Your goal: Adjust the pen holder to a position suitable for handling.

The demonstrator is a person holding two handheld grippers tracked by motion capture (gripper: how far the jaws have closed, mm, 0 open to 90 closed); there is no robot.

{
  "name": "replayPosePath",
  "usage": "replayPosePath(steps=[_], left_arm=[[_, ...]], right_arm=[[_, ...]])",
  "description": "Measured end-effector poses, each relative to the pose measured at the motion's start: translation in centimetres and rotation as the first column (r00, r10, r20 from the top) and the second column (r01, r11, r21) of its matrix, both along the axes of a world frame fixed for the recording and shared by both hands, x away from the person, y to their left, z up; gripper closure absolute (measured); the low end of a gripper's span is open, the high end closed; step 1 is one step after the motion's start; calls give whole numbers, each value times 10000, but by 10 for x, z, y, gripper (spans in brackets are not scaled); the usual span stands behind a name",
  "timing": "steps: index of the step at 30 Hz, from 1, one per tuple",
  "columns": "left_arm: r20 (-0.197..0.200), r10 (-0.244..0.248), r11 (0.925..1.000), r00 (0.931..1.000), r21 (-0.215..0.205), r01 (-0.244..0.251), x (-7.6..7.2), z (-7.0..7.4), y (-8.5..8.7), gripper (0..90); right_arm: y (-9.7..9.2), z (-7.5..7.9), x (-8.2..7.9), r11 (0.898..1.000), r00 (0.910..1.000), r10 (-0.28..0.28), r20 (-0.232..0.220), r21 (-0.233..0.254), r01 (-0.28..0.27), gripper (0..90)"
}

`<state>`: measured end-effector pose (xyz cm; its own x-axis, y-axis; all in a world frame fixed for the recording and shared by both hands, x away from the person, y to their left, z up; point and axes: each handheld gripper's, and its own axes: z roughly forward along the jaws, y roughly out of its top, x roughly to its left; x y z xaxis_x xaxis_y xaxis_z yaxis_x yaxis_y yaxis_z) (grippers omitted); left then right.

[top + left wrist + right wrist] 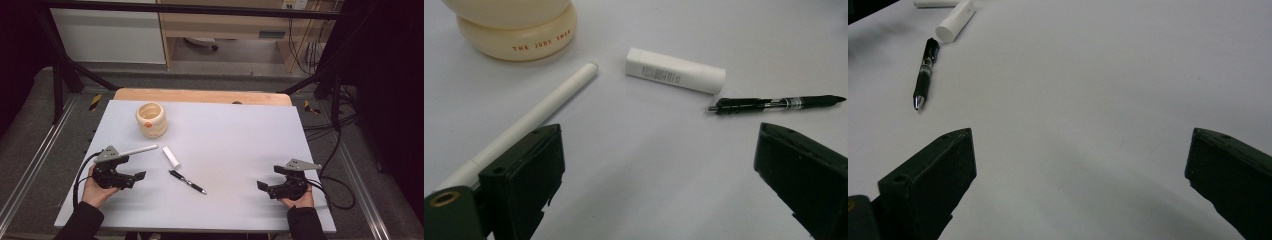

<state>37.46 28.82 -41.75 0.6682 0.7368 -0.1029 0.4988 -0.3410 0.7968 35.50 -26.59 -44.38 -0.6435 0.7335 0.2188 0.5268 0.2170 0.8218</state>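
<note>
Both grippers, left [141, 175] and right [261, 185], resting gaping and empty, flanking slim black plastic pen [187, 181], ready for pickup.

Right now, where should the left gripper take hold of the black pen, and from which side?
Best at the middle of the barrel, from above. The black pen lies flat on the table, apart from the white tube, so the open left gripper should probably set its jaws across the thin barrel, not along it.

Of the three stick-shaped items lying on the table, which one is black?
The black pen, lying nearest the person between the two grippers. The long thin stick and the short thick tube beyond it are both white.
</note>
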Motion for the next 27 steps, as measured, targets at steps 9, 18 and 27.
replayPosePath(steps=[9,18,27], left_arm=[[256,148,9999,9996,71,-150,15,22,-6,60],[486,288,9991,9984,304,-303,38,41,-15,58],[563,432,9967,9975,661,-469,59,50,-22,58]], right_arm=[[0,0,0,10000,10000,7,1,-59,-7,7],[0,-1,0,9999,10000,20,-4,-170,-20,7],[1,-1,0,9999,10000,10,-14,-154,-10,7]])
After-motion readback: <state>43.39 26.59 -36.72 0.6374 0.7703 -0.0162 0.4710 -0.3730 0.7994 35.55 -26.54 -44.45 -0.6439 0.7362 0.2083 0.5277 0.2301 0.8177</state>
